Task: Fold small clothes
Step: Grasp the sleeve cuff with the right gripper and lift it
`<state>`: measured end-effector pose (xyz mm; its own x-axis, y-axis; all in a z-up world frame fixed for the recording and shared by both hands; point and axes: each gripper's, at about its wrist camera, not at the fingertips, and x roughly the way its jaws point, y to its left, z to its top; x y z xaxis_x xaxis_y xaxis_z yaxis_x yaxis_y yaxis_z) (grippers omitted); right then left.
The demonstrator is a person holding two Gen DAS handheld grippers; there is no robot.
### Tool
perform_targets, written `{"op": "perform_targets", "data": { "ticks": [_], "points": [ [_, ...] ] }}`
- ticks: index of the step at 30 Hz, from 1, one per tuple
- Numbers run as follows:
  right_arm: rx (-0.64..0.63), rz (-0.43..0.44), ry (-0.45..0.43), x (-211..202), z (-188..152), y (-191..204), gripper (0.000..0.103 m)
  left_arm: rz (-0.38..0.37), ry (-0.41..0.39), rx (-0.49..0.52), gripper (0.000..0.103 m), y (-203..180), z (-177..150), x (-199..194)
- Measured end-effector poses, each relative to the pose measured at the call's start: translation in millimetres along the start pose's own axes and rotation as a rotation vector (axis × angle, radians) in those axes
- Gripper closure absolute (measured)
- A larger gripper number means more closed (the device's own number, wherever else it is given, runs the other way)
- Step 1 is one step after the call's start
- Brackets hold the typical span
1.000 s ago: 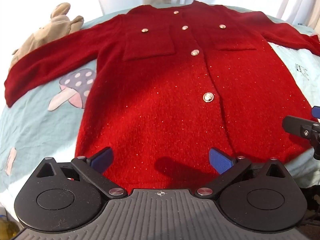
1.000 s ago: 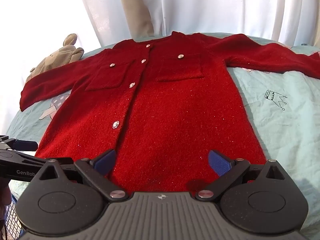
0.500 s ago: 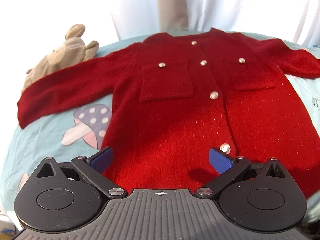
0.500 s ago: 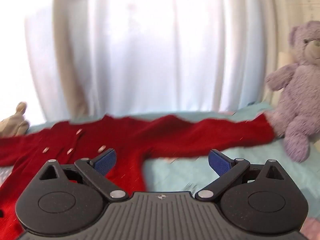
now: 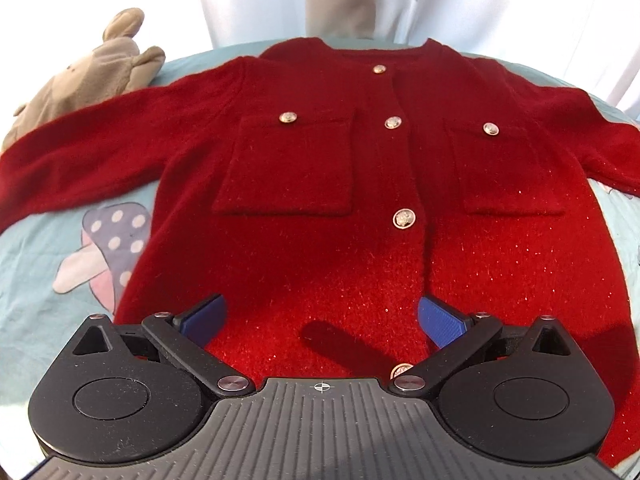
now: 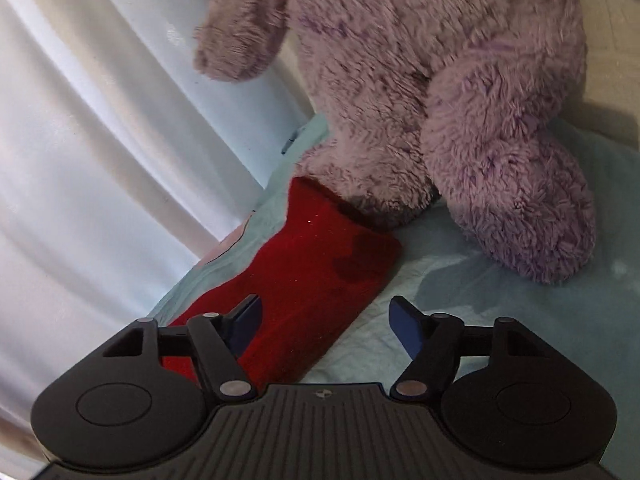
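A red knit cardigan [image 5: 320, 184] with gold buttons lies flat, front up, on a light blue bedsheet [image 5: 48, 296], sleeves spread to both sides. My left gripper [image 5: 320, 316] is open and empty, hovering over the cardigan's lower front near the button line. My right gripper [image 6: 326, 316] is open and empty, hovering over the cuff end of the right sleeve [image 6: 320, 264]. Its left fingertip is over the red sleeve, its right fingertip over the sheet. The sleeve cuff touches a plush toy.
A large purple plush bear [image 6: 440, 92] sits right behind the sleeve cuff. A beige plush toy [image 5: 88, 76] lies by the left sleeve. White curtains [image 6: 100, 140] hang behind the bed. The sheet has mushroom prints [image 5: 108, 248].
My left gripper moved forward up the cardigan from the hem. My right gripper swung right, away from the hem, along the right sleeve to its cuff by the purple bear.
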<state>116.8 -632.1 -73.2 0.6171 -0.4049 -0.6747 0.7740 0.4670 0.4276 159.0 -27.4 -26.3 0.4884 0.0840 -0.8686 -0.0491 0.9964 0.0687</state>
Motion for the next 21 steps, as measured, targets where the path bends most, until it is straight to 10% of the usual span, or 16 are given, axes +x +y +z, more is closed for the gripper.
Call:
{"op": "perform_targets", "data": {
  "ticks": [12,16,21],
  "points": [
    [0.165,0.068,-0.072,24.0,-14.2,-17.1,0.091,-0.043,0.011,-0.041,0.0,7.4,7.6,3.7],
    [-0.103,0.08,-0.197,-9.7,-2.2,50.8,0.092,-0.061,-0.021,-0.048,0.0,10.4,17.2,0.2],
    [-0.443,0.303,-0.293,-76.7,-50.0,163.7,0.092,-0.071,-0.074,-0.064,0.0,11.1,35.4,-5.3]
  ]
}}
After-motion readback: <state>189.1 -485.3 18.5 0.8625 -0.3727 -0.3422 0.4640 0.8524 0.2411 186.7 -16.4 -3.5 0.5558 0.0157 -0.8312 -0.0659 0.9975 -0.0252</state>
